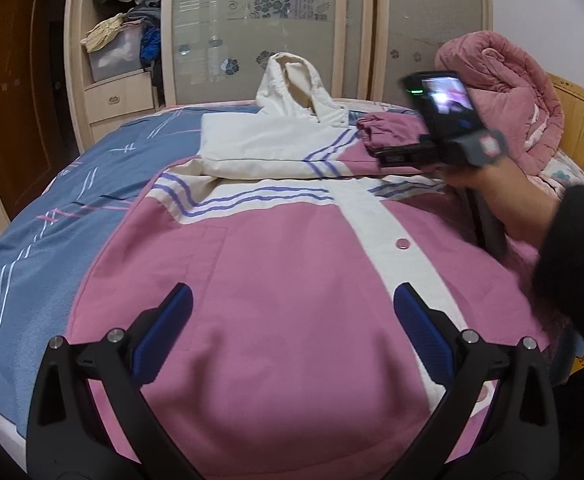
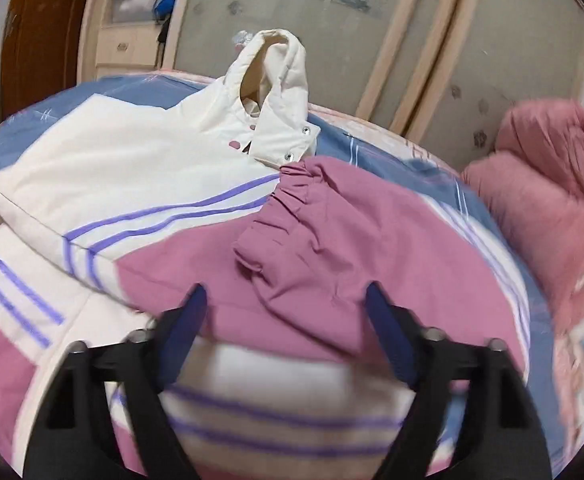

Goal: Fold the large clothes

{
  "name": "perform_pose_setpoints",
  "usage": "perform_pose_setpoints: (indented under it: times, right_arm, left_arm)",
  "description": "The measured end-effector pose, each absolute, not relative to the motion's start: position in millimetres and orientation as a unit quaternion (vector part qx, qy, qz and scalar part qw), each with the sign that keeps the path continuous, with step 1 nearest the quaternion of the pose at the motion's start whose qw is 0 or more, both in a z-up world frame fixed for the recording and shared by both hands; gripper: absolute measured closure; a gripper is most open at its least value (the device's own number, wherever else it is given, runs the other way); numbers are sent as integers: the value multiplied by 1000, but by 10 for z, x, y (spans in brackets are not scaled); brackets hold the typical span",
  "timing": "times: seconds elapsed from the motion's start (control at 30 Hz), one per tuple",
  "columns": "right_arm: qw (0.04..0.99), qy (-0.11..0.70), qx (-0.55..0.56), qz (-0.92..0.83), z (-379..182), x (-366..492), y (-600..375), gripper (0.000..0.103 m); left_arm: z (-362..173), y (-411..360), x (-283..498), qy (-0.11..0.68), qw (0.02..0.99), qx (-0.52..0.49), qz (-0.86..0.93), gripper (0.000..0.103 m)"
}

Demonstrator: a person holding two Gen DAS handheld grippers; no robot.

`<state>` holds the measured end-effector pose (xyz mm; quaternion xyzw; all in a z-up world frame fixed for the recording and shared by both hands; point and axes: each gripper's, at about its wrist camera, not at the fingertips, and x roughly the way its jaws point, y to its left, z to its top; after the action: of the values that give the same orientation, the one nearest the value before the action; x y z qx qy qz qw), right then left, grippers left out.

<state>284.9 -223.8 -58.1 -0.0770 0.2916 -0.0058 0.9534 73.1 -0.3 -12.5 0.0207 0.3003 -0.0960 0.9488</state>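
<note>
A pink and cream hooded jacket (image 1: 292,264) is spread front-up on the blue bedspread (image 1: 44,240), its hood (image 1: 288,80) toward the wardrobe (image 1: 252,20). One sleeve (image 2: 323,240) is laid folded across the jacket's chest (cuff near the collar). Above the jacket's hem, the left gripper (image 1: 292,336) is held wide and empty. Over the folded sleeve, the right gripper (image 2: 288,320) is also spread wide, gripping nothing.

Right wrist view: jacket (image 2: 292,412) front between the fingers is motion-blurred. Left wrist view: person's dark sleeve (image 1: 579,264) is cut off at right edge; camera screen (image 1: 447,100) unreadable.
</note>
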Motion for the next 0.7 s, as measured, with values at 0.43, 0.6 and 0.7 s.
perform_pose_setpoints:
  times: [0.43,0.6,0.7]
  right_arm:
    - [989,137,6,-59,-335,-187,-2230,1]
    - [984,168,28,-49,-610,-286,-2258,1]
    - [984,171,11,-41,-635,-227,-2237,1]
  left_arm:
    - [-44,84,619,288,954,5,-84,2]
    - [-78,-22,553,292,952,7,-90,2]
    - [-61,-120,475,282,954,25,-96,2]
